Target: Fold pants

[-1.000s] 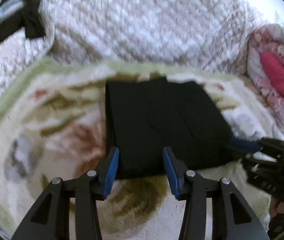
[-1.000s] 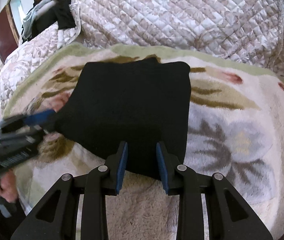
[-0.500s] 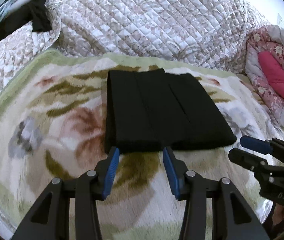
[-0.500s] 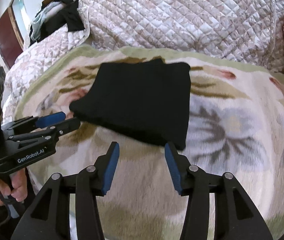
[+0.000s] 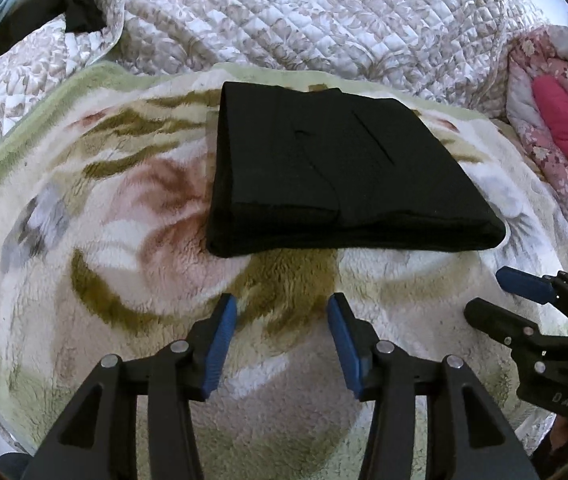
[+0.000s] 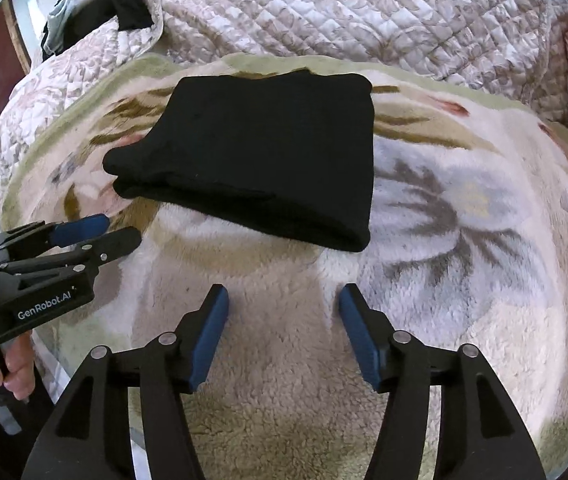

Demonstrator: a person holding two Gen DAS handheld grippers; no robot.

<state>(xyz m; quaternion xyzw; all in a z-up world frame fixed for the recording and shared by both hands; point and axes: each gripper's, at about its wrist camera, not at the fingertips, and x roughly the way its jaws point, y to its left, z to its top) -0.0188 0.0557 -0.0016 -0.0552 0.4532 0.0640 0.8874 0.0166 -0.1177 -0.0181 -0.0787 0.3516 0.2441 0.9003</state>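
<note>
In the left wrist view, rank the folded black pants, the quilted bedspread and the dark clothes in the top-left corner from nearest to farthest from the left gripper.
Measured from the left gripper, whose jaws stand open and empty:
1. Folded black pants, straight ahead on the floral blanket.
2. Quilted bedspread, behind the pants, across the back.
3. Dark clothes, far top-left corner, beyond the bedspread's edge.

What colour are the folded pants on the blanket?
Plain black pants, no pattern visible; clearest in the right wrist view.
</note>
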